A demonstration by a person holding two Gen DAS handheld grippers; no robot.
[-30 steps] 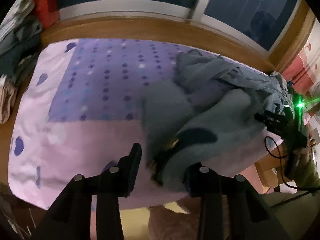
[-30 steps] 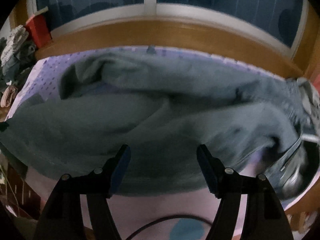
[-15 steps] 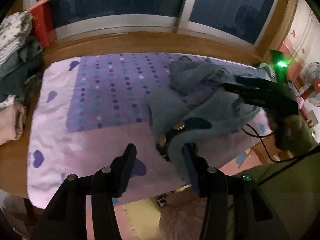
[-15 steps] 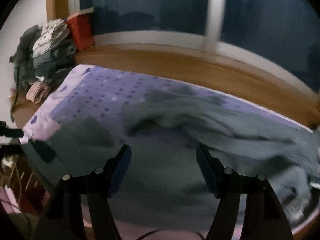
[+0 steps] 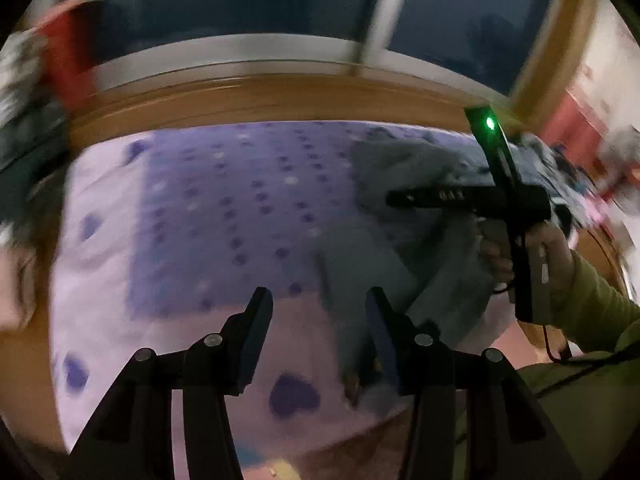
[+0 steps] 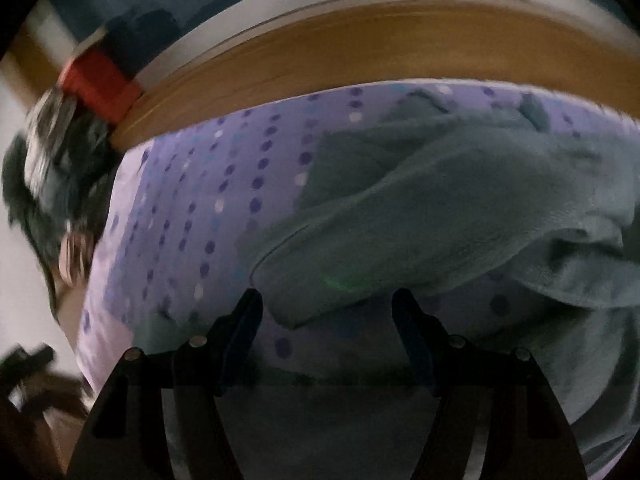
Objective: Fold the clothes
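Grey garment (image 6: 440, 208) lying crosswise just ahead of right gripper (image 6: 326, 308), jaws spread, empty. Left gripper (image 5: 318, 308) spread too, hem beside its right finger, not pinched.

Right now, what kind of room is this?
Probably a bedroom: a lilac polka-dot bedsheet under a large dark window, a crumpled grey garment on it, and piled clothes beside.

Looking at a bed (image 5: 100, 240) wearing a pink sheet with purple hearts, plus a purple polka-dot panel (image 5: 240, 208) filling the middle of the frame. Lying crumpled across the right half: grey-blue garment (image 6: 440, 208), one edge hanging off the near side. Running along the top: wooden ledge (image 6: 360, 48).
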